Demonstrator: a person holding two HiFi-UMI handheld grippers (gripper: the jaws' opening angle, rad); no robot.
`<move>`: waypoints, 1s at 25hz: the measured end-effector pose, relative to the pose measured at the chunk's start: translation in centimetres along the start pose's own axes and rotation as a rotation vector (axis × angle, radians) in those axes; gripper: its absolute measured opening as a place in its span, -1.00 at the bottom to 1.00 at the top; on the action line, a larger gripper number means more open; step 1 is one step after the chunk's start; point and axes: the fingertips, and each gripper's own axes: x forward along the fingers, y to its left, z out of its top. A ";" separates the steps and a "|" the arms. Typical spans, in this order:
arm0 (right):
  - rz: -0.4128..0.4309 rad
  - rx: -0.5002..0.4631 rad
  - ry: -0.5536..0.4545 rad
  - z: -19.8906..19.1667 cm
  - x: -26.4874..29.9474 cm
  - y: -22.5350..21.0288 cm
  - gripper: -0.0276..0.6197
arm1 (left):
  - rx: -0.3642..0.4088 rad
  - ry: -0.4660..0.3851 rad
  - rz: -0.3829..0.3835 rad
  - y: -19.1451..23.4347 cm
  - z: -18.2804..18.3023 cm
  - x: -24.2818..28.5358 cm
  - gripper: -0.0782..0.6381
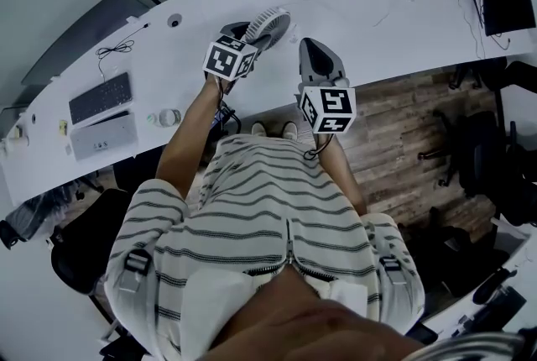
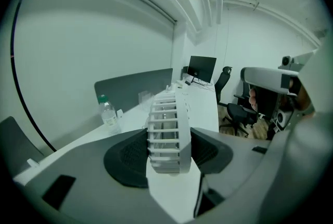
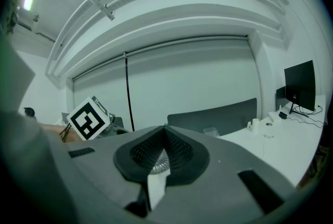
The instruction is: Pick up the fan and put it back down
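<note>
**A:** Where is the fan (image 1: pixel 268 22), and why is it gripped that way?

**B:** It is over the white desk (image 1: pixel 369 7), apparently clear of it; the left gripper (image 2: pixel 169 152) is clenched on its round grilled head, edge-on, one pad on each flat face; I'd guess that is because the slim head fits the jaw span and cannot twist.

**A:** And the right gripper (image 3: pixel 165 137)?

**B:** It is pinched together on nothing, just right of the fan and apart from it; it is likely parked out of the way, since one claw suffices.

**A:** Is there any writing?

**B:** None is legible; the marker cube (image 3: pixel 88 119) shows only a black-and-white square pattern; the label on the bottle (image 2: pixel 108 113) at the far edge is too small to read.
</note>
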 end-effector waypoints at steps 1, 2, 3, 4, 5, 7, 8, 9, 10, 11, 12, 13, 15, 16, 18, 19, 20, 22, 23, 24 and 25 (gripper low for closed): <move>0.001 -0.001 0.000 0.0 0.0 0.1 -0.88 | -0.008 -0.011 0.004 -0.2 0.2 -0.4 -0.14; 0.001 -0.002 0.000 0.0 -0.1 0.1 -0.88 | -0.016 -0.023 0.007 -0.5 0.5 -0.7 -0.14; 0.001 -0.001 0.000 0.0 -0.1 0.1 -0.88 | -0.023 -0.035 0.009 -0.8 0.7 -1.1 -0.14; 0.000 0.000 0.000 0.0 -0.2 0.1 -0.88 | -0.028 -0.048 0.013 -1.1 1.0 -1.4 -0.14; -0.001 0.001 -0.001 0.1 -0.2 0.1 -0.88 | -0.033 -0.063 0.022 -1.3 1.3 -1.8 -0.14; -0.002 0.000 -0.004 0.1 -0.3 0.3 -0.88 | -0.045 -0.099 0.050 -1.7 1.8 -2.6 -0.14; -0.003 -0.002 -0.005 0.2 -0.3 0.4 -0.88 | -0.056 -0.120 0.066 -1.8 2.1 -3.0 -0.14; -0.005 -0.006 -0.005 0.2 -0.3 0.4 -0.88 | -0.068 -0.139 0.081 -1.8 2.3 -3.4 -0.14; -0.007 -0.012 -0.005 0.2 -0.3 0.5 -0.88 | -0.080 -0.157 0.095 -1.9 2.6 -3.8 -0.14; -0.008 -0.015 -0.004 0.3 -0.3 0.5 -0.88 | -0.091 -0.174 0.107 -2.0 2.8 -4.1 -0.14; -0.007 -0.016 -0.003 0.3 -0.2 0.6 -0.88 | -0.099 -0.188 0.119 -2.1 3.0 -4.5 -0.14; -0.005 -0.014 -0.002 0.3 -0.2 0.7 -0.88 | -0.106 -0.202 0.130 -2.3 3.2 -4.8 -0.14; 0.000 -0.011 0.001 0.3 -0.1 0.9 -0.88 | -0.112 -0.232 0.150 -2.7 3.5 -5.4 -0.14; 0.001 -0.010 0.001 0.2 -0.1 1.0 -0.88 | -0.110 -0.247 0.161 -2.9 3.6 -5.6 -0.14; 0.002 -0.007 0.000 0.3 -0.1 1.1 -0.88 | -0.107 -0.273 0.180 -3.2 3.8 -6.1 -0.15; 0.001 -0.006 -0.001 0.3 -0.1 1.1 -0.88 | -0.109 -0.283 0.187 -3.3 3.8 -6.3 -0.15; 0.002 -0.004 -0.002 0.4 -0.1 1.1 -0.88 | -0.114 -0.293 0.192 -3.3 3.9 -6.5 -0.15; 0.002 -0.004 -0.003 0.4 0.0 1.2 -0.88 | -0.119 -0.310 0.200 -3.5 3.9 -6.9 -0.15; 0.002 -0.004 -0.002 0.4 0.0 1.3 -0.88 | -0.120 -0.319 0.203 -3.6 4.0 -7.1 -0.15; 0.003 -0.004 0.000 0.3 0.1 1.3 -0.88 | -0.121 -0.329 0.206 -3.8 4.1 -7.2 -0.15; 0.003 -0.004 0.003 0.3 0.1 1.3 -0.88 | -0.121 -0.342 0.209 -4.0 4.2 -7.4 -0.15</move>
